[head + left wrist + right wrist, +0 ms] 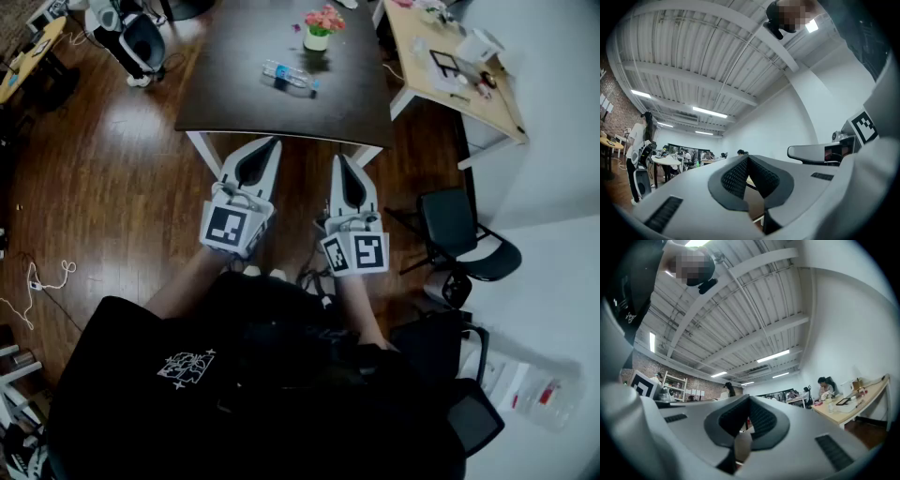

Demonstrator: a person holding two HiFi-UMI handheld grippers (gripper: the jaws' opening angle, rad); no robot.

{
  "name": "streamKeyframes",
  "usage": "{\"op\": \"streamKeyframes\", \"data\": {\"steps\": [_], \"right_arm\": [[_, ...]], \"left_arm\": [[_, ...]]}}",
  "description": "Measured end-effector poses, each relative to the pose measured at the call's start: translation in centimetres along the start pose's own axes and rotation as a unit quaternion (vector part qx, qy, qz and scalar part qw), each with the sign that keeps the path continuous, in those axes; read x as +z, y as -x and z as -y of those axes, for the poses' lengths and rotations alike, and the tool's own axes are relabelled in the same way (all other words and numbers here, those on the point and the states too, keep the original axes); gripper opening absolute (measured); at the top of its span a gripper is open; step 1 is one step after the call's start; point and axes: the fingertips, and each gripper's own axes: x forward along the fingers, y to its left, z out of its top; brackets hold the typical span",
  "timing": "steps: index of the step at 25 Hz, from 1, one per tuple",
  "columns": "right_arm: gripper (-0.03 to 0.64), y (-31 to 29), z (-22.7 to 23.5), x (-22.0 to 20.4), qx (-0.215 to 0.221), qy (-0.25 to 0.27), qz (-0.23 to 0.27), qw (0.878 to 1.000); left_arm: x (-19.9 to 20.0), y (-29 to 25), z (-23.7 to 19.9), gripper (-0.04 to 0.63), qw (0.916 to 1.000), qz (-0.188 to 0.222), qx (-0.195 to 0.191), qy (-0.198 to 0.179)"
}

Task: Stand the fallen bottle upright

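A clear plastic bottle (289,77) with a blue label lies on its side on the dark table (230,89), just below a small pot of pink flowers (319,28). Both grippers hang over the wooden floor in front of the table's near edge, well short of the bottle. My left gripper (270,145) is shut with nothing in it, and its dark pads (736,176) meet in the left gripper view. My right gripper (338,159) is shut and empty too, its pads (761,420) pressed together. Both gripper views look up at the ceiling, so the bottle is hidden from them.
A light wooden desk (459,75) with clutter stands to the table's right. Black office chairs (464,239) sit right of the grippers. Equipment with a dark seat (141,42) is at the far left, and cables (42,281) lie on the floor. People (825,385) work at distant desks.
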Motion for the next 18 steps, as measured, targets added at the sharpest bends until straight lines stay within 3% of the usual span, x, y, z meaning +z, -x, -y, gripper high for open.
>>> {"op": "streamKeyframes", "data": {"steps": [10,18], "right_arm": [[0.015,0.0,2.0,-1.3,0.008,-0.009,-0.018,1.000],[0.017,-3.4,4.0,-2.3,0.009,-0.007,-0.024,1.000]], "left_arm": [[-0.8,-1.9,0.1,-0.002,0.9999,0.001,0.015,0.005],[-1.9,-5.3,-1.8,-0.002,0.9999,-0.001,0.012,0.008]]}}
